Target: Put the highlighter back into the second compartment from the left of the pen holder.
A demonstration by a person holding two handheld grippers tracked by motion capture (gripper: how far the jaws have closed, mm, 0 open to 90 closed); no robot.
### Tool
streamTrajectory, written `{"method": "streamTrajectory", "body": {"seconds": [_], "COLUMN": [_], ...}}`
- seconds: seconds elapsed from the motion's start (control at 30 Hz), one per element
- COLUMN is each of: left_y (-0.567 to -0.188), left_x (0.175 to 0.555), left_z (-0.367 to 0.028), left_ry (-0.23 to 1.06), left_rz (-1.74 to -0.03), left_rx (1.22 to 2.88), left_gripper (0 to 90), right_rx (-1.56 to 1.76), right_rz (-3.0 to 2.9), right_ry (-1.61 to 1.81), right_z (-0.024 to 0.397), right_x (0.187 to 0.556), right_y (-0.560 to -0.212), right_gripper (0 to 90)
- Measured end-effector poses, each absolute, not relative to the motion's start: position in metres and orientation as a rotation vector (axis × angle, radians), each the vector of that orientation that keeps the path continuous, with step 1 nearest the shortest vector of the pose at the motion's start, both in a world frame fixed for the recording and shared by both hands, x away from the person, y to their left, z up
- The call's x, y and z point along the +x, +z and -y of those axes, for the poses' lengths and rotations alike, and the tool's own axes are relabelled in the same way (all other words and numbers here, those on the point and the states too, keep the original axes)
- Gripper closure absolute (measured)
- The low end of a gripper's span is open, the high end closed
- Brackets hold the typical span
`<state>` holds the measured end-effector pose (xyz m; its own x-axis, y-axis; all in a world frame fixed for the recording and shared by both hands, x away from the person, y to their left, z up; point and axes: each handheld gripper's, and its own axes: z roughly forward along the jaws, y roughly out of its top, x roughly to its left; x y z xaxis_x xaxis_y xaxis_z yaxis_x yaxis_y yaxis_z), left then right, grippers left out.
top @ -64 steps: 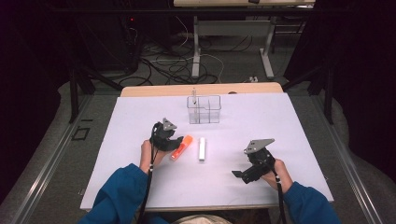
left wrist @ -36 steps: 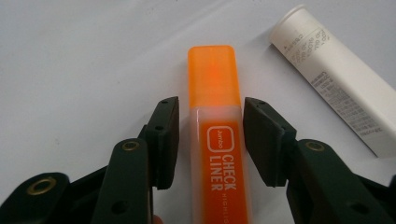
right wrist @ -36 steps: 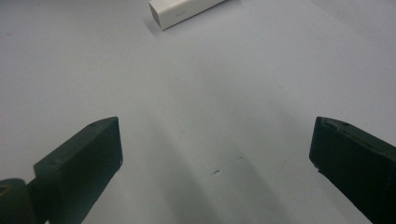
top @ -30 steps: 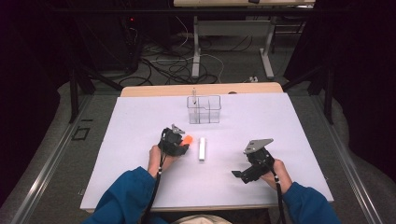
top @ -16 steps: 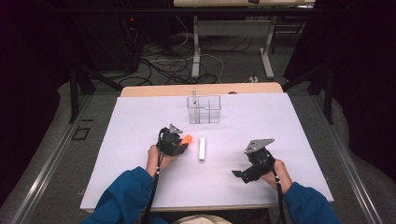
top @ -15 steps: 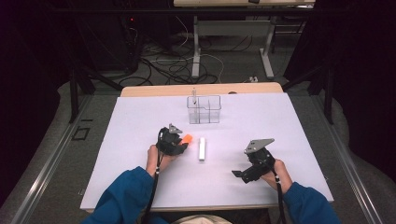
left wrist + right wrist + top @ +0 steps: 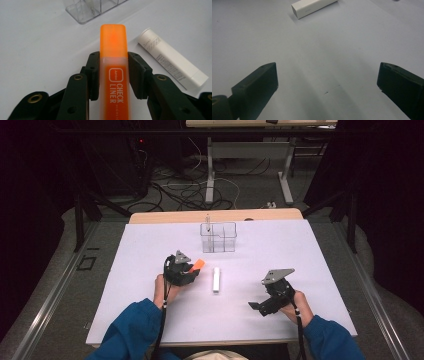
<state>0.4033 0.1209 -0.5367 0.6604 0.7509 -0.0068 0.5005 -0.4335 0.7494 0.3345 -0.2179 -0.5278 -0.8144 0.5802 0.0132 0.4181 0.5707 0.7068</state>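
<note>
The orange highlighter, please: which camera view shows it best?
The left gripper view: the orange highlighter lies between the left gripper pads, its label readable. The high view shows an orange tip beside that gripper.

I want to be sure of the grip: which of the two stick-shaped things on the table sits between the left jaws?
The orange highlighter: the left gripper is clamped on it. The white tube lies free beside it.

Highlighter [image 7: 113,75] tail cut off by bottom edge in left gripper view; small print on white tube [image 7: 172,58] too blurred to read.
</note>
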Motion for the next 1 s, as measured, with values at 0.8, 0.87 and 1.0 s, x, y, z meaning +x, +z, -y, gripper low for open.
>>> {"method": "streamTrajectory", "body": {"seconds": [0.8, 0.87, 1.0], "left_y": [-0.509, -0.506, -0.502], "left_x": [0.402, 0.403, 0.406], "left_z": [-0.115, -0.114, -0.109], "left_ry": [0.501, 0.504, 0.520], "left_rz": [-0.904, -0.900, -0.884], "left_rx": [1.981, 1.966, 1.953], "left_gripper": [64.6, 64.6, 64.6], "right_rx": [0.838, 0.835, 0.842], "right_rz": [-2.584, -2.592, -2.582], "right_ry": [1.083, 1.092, 1.089], "right_z": [0.219, 0.219, 0.219], "right_x": [0.337, 0.337, 0.337], "right_y": [-0.529, -0.529, -0.528], "right_gripper": [2.6, 2.6, 2.6]}}
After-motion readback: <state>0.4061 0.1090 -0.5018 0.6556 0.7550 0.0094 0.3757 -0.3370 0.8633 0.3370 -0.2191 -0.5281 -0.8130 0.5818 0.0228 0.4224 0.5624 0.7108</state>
